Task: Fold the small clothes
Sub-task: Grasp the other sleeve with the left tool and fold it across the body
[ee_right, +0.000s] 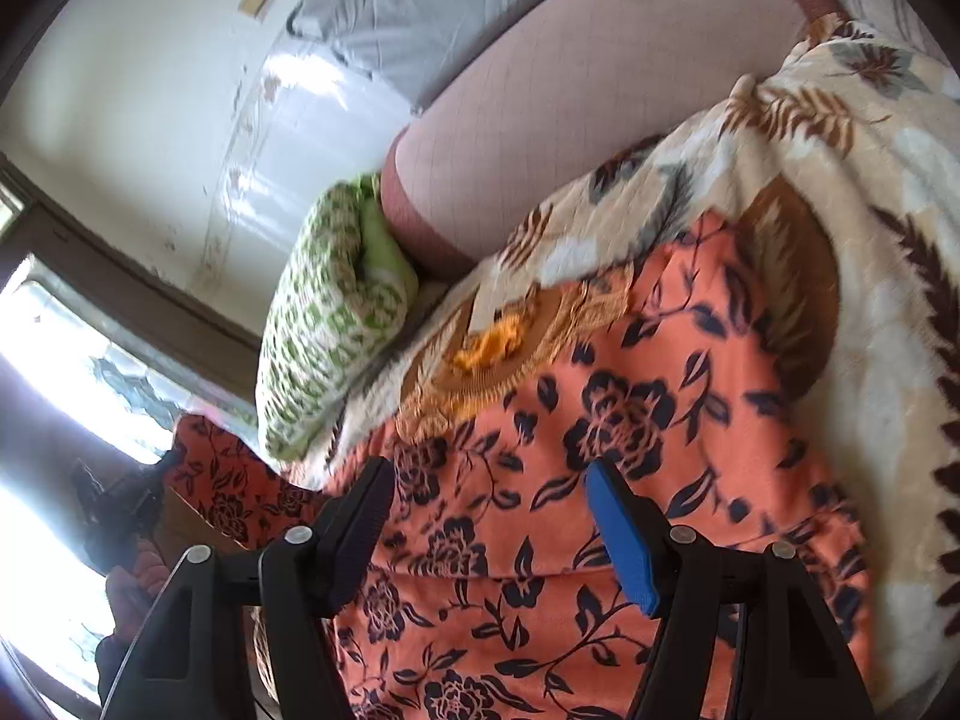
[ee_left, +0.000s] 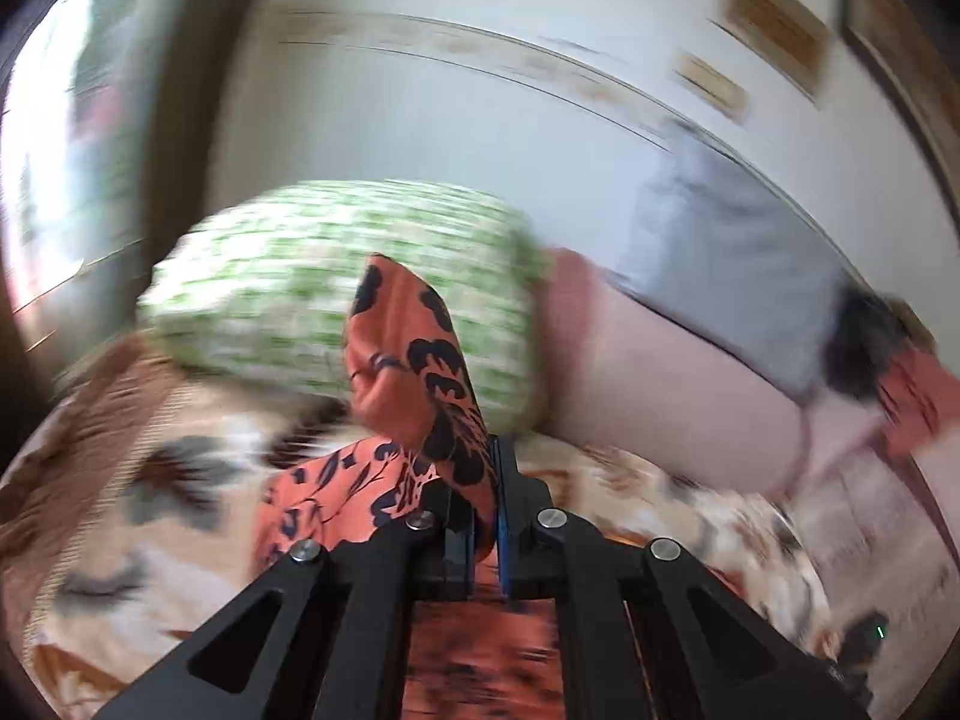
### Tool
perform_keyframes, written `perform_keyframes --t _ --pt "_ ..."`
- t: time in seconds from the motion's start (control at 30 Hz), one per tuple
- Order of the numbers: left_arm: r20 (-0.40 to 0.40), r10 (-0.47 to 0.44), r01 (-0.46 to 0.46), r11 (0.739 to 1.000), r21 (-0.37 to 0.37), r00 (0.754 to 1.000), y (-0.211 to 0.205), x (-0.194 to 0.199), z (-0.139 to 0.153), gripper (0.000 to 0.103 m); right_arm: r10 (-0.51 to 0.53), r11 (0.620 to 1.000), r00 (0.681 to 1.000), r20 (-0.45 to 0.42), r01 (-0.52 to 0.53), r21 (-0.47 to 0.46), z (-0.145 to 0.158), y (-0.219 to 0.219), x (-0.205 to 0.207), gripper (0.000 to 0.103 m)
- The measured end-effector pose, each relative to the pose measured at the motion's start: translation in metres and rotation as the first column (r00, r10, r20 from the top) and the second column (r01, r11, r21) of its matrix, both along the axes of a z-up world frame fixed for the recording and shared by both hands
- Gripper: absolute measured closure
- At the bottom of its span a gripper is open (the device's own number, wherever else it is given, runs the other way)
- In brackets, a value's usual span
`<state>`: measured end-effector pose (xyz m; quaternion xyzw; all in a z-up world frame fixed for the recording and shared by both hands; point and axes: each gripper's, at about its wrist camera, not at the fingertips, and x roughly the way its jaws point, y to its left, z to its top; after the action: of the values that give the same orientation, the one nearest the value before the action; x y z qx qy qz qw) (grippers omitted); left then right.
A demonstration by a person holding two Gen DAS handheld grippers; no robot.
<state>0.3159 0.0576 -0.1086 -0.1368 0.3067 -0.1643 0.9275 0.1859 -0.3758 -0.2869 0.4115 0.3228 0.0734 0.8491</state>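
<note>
An orange garment with dark blue flowers (ee_right: pixel 570 480) lies spread on a leaf-patterned blanket (ee_right: pixel 870 192) on a bed. My left gripper (ee_left: pixel 483 474) is shut on a fold of this garment (ee_left: pixel 414 360), which sticks up from between the jaws; that view is motion-blurred. In the right wrist view the left gripper (ee_right: pixel 120 504) shows at the far left, holding a lifted corner of the garment. My right gripper (ee_right: pixel 489 498) is open and empty, with its jaws wide apart just above the middle of the garment.
A green and white checked pillow (ee_right: pixel 336 324) lies at the head of the bed, next to a pink bolster (ee_right: pixel 540 120) and a grey pillow (ee_right: pixel 420 12). A white wall and a bright window (ee_right: pixel 54 372) stand behind.
</note>
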Motion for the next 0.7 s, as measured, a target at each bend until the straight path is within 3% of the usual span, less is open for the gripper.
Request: perform_keyframes --t 0.13,0.27,0.33,0.4,0.43,0.5,0.6,0.7 --pt "-0.013 -0.197 0.196 0.980 -0.016 0.980 -0.104 -0.015 0.000 0.099 -0.046 0.999 0.999 0.024 0.045 0.018 0.009 -0.022 -0.009 0.033" --pt "-0.071 -0.360 0.356 0.932 -0.064 0.930 -0.199 -0.033 -0.032 0.098 -0.084 0.996 0.996 0.024 0.083 0.043 0.009 -0.040 -0.014 0.033" --pt "-0.140 -0.423 0.417 0.906 -0.073 0.895 -0.240 -0.036 -0.060 0.096 -0.093 0.995 0.996 0.013 0.093 0.044 0.007 -0.047 -0.014 0.033" --pt "-0.229 -0.455 0.456 0.889 -0.053 0.860 -0.265 -0.043 -0.087 0.075 -0.103 0.993 0.995 -0.003 0.103 0.052 0.004 -0.055 -0.014 0.033" --pt "-0.243 -0.462 0.465 0.884 -0.049 0.853 -0.267 -0.050 -0.094 0.069 -0.107 0.992 0.994 -0.009 0.108 0.064 0.002 -0.059 -0.013 0.032" --pt "-0.239 -0.452 0.452 0.890 -0.057 0.860 -0.253 -0.055 -0.103 0.046 -0.117 0.990 0.993 -0.017 0.118 0.078 -0.001 -0.065 -0.013 0.029" --pt "-0.200 -0.393 0.389 0.919 -0.059 0.898 -0.221 -0.053 -0.098 0.035 -0.120 0.989 0.992 -0.030 0.122 0.083 -0.004 -0.069 -0.011 0.027" --pt "-0.161 -0.285 0.292 0.956 0.016 0.945 -0.178 -0.048 -0.102 0.033 -0.104 0.989 0.993 -0.056 0.110 0.096 -0.011 -0.067 -0.005 0.027"
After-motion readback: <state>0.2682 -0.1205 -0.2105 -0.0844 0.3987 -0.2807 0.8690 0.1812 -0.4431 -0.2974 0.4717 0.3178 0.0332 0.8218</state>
